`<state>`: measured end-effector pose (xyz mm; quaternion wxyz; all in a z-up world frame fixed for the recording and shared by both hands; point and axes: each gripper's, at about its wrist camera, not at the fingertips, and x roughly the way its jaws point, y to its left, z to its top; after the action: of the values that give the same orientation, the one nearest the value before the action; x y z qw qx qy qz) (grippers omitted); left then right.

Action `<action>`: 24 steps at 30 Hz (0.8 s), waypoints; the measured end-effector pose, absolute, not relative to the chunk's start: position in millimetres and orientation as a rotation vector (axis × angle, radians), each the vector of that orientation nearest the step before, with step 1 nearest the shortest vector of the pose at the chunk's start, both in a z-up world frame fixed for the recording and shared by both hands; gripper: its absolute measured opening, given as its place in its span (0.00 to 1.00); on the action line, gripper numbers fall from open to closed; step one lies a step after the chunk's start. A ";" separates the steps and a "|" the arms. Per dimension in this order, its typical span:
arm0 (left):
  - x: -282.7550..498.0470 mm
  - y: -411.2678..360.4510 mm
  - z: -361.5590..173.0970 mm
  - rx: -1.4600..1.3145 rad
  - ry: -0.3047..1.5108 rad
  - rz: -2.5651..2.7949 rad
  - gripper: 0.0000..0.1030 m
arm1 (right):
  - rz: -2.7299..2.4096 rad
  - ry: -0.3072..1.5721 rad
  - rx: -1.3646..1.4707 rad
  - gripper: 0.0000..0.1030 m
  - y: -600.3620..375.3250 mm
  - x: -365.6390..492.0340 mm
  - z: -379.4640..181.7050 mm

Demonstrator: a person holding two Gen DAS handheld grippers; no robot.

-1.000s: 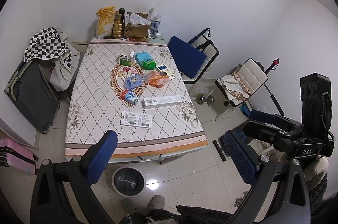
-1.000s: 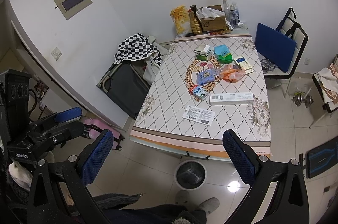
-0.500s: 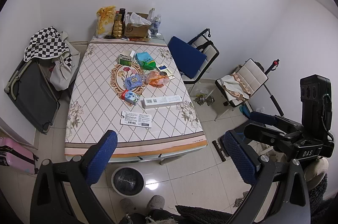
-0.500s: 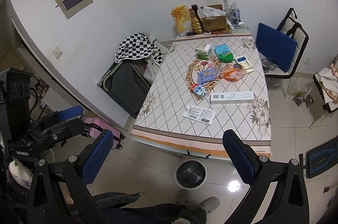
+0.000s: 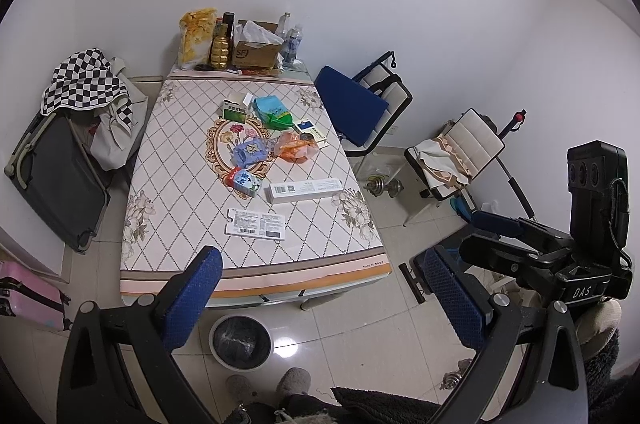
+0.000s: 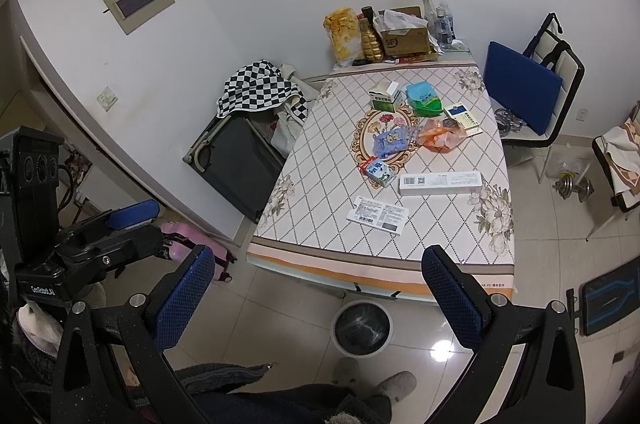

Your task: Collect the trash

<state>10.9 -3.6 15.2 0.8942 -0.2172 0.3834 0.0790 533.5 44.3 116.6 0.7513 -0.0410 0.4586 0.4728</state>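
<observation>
- Left tongs (image 5: 320,300) wide apart, nothing between the blue pads, held high above the floor in front of the bench (image 5: 168,208).
- Right tongs (image 6: 316,298) also wide apart, empty, same height; the right unit shows at the right edge of the left view.
- Trash sits on the bench's patterned cloth, well apart from both tongs.
- Flat white paper slip (image 5: 255,224) nearest the front edge.
- Long white box (image 5: 305,190) behind it, lying flat, toward the right side.
- Small blue-and-white carton (image 5: 245,182) left of the long box, close to it.
- Blue wrapper (image 5: 249,153) in the middle, on the floral medallion.
- Orange crumpled bag (image 5: 295,149) just right of the blue wrapper.
- Teal-green pouch (image 5: 273,112) further back; green-and-white box (image 5: 235,112) to its left.
- Blue-and-white flat box (image 5: 313,133) beside the orange bag, near the right edge.
- Round bin (image 5: 241,341) with dark liner on the tiled floor, just under the bench's front edge.
- Back end of bench: yellow snack bag (image 5: 195,38), gold bottle (image 5: 221,50), cardboard box (image 5: 258,49), clear bottles (image 5: 291,42).
- Blue chair (image 5: 352,108) right of the bench; dark suitcase (image 5: 56,180) left.
- Person's slippers (image 5: 294,380) at the bottom edge near the bin.
</observation>
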 end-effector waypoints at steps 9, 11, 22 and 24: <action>48.4 32.6 -35.9 -0.336 0.870 0.506 1.00 | 0.772 1.057 0.005 1.00 52.6 557.1 79.7; 63.8 49.7 -67.2 -0.357 0.914 0.572 1.00 | 0.695 1.113 0.034 1.00 55.5 572.9 57.7; 147.3 132.8 -224.1 -0.588 1.197 0.835 1.00 | 0.315 1.402 0.161 1.00 103.2 726.6 -123.2; 160.8 145.7 -253.5 -0.645 1.252 0.891 1.00 | 0.292 1.461 0.185 1.00 123.3 763.7 -161.7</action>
<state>160.8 145.7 -253.5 0.6723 -0.2863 0.5561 0.3959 763.7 123.3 -161.7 0.7312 0.0841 0.6639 0.1327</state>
